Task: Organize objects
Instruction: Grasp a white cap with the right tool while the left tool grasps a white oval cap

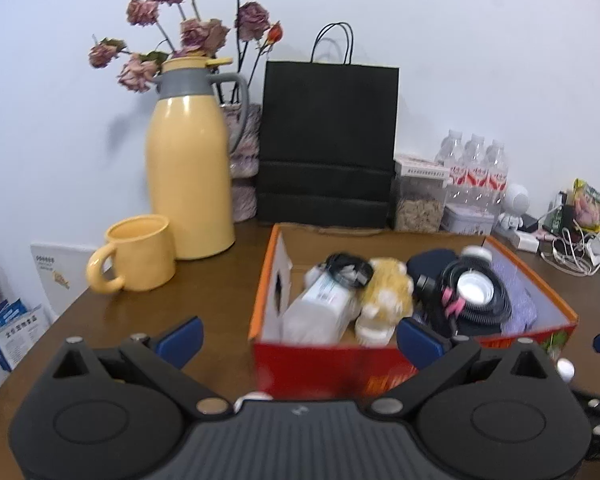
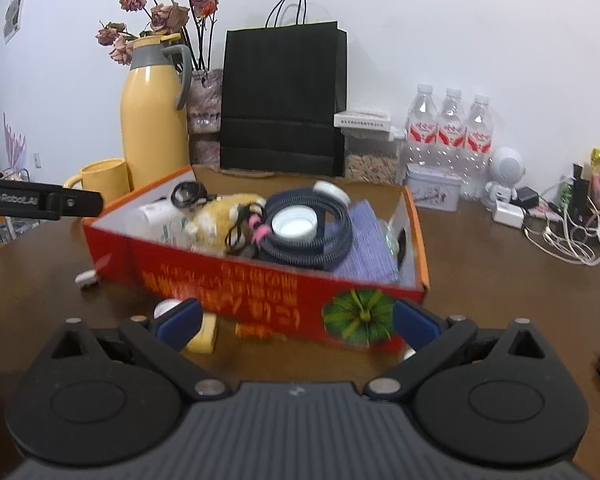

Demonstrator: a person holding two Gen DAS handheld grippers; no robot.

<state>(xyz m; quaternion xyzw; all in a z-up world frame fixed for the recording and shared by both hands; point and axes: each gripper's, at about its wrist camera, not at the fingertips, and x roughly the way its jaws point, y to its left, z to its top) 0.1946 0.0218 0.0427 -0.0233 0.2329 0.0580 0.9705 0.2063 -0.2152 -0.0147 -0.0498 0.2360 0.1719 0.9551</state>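
Note:
A red and orange cardboard box (image 1: 320, 364) (image 2: 260, 280) sits on the brown table. It holds a white bottle (image 1: 320, 308), a yellow plush toy (image 1: 386, 300) (image 2: 216, 216), a coiled dark belt (image 2: 308, 228) around a white lid (image 1: 476, 288), and a purple cloth (image 2: 370, 248). My left gripper (image 1: 300, 340) is open and empty at the box's near wall. My right gripper (image 2: 296, 324) is open and empty in front of the box. A small yellow object (image 2: 204, 334) and white bits (image 2: 86, 278) lie on the table beside the box.
A yellow thermos (image 1: 188, 168), yellow mug (image 1: 140, 254), dried flowers (image 1: 180, 28), black paper bag (image 1: 328, 144), a jar (image 1: 418, 196), water bottles (image 1: 476, 168), a tin (image 2: 432, 188) and tangled cables (image 2: 568, 236) line the back. The left gripper's body (image 2: 40, 200) shows at left.

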